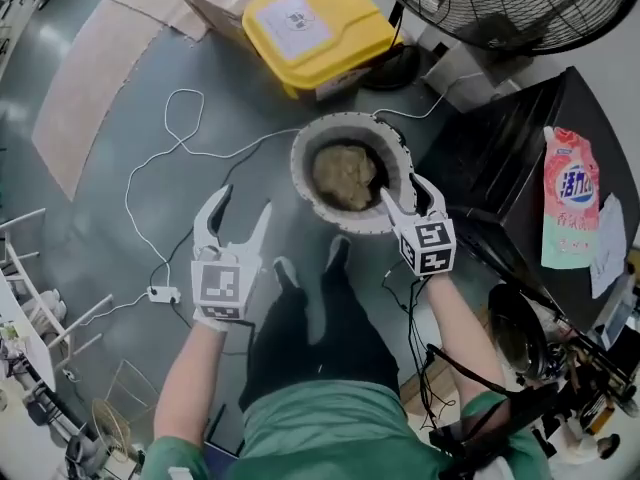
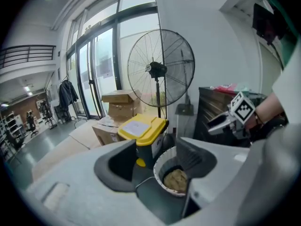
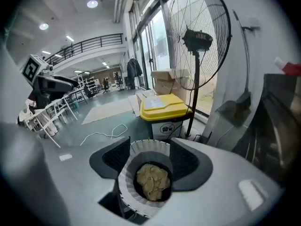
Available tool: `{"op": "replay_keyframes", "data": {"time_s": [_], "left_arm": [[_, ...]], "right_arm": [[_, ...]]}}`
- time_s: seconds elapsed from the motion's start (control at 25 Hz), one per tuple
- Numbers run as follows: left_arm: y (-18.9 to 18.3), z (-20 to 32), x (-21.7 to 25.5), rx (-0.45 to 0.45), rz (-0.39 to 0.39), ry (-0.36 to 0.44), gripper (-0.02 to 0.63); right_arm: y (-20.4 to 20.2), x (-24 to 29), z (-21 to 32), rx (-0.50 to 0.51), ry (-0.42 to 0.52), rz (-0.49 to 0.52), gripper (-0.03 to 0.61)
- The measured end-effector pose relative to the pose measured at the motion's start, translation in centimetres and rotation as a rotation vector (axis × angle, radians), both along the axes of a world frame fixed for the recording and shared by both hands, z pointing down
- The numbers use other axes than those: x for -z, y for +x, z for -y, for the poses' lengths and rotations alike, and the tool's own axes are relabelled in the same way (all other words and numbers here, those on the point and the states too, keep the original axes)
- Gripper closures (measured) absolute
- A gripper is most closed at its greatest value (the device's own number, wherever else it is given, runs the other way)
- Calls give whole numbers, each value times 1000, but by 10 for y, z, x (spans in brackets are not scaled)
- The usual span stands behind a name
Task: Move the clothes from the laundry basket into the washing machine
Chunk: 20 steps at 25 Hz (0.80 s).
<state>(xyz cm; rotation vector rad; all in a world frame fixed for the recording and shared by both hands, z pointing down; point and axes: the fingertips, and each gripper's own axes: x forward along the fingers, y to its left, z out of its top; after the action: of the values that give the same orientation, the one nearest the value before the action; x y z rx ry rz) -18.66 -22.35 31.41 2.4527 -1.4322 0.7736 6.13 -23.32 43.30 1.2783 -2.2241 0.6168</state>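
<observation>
The clothes are a crumpled tan bundle at the bottom of the round white laundry basket. The basket stands on the grey floor just ahead of the person's feet. Nothing has been lifted out yet.

The right gripper hangs over the basket's right rim and tilts down. Its tongs are spread with nothing between the pads. In its own view the bundle shows through the gap, so it seems lined up to reach in for a pinch. The left gripper is off to the left of the basket over bare floor. Its tongs are also spread and empty. It looks like it is waiting, ready to help gather cloth or steady the rim if needed.

To the right of the basket stands a black cabinet with a pink detergent pouch lying on top. This is likely the washing machine, and keeping the basket near it makes the carry short. I cannot see its door from here.

Behind the basket sit a yellow-lidded bin and a large standing fan. A white cable loops across the floor to the left, well clear of the basket.
</observation>
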Motion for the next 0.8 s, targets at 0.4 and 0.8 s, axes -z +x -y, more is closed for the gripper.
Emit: {"op": "replay_keyframes", "data": {"time_s": [0.4,0.8], "left_arm": [[-17,16,-126,-29,-24,-94,349],[-44,40,-230,-29,-9,-154,350]], "right_arm": [[-23,-161,22,107,-149,-103,328],[-27,-312,35,112,-308,-130,310]]}}
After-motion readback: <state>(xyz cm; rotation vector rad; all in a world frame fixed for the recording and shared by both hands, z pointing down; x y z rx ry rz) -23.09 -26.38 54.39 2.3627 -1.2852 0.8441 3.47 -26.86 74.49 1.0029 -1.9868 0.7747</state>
